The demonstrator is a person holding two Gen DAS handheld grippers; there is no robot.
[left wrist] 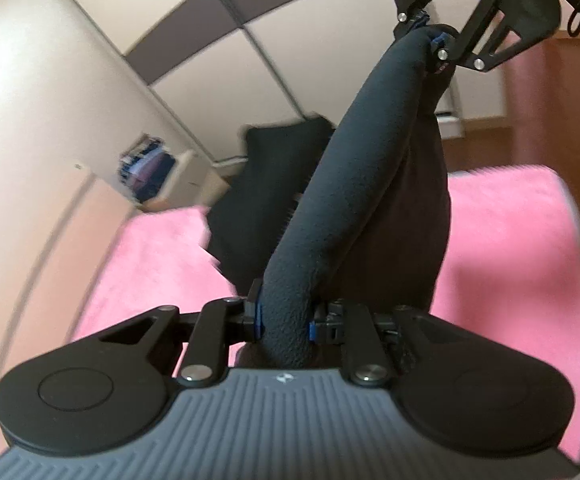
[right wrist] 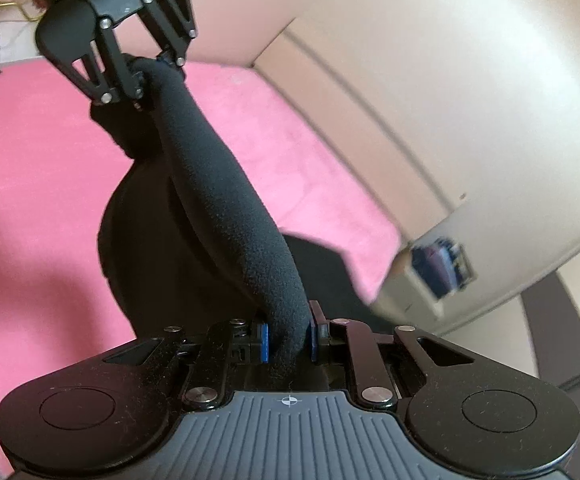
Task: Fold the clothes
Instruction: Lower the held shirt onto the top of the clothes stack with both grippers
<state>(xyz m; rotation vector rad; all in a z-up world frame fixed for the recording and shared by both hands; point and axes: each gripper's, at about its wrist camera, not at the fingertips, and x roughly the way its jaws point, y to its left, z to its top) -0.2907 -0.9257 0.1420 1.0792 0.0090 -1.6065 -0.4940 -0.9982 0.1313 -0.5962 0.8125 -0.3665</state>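
One dark garment [left wrist: 353, 184], fleece-textured, charcoal to black. Two tongs in view, one per hand.

Left tongs [left wrist: 284, 320]: narrow, clamped on a rolled edge of the garment, blue pads pressing it from both sides. Right tongs [right wrist: 288, 340]: likewise narrow, gripping the other end of the same rolled edge. Each camera sees the opposite tongs at the far end of the roll: right tongs [left wrist: 429, 38] at upper right of the left wrist view, left tongs [right wrist: 150, 68] at upper left of the right wrist view. The edge is stretched between the two as a thick tube, raised above the surface.

The rest of the garment hangs down from that edge in loose dark folds; the lower part appears to reach the surface, though contact is hard to confirm through motion blur.

Surface: one pink cover [right wrist: 42, 168], plush-looking, spread flat under the garment; whether it lies on a bed or a bench I cannot tell. Soft shadow on its near left in the right wrist view.

Room: pale beige walls [right wrist: 429, 60] and panels with a dark brown band [left wrist: 194, 40] running across them. Reddish-brown area at right of the left wrist view.

Containers: one light-coloured open box or cubby [left wrist: 148, 172] beyond the pink edge, holding stacked items in blue and purple; too blurred to identify or count.
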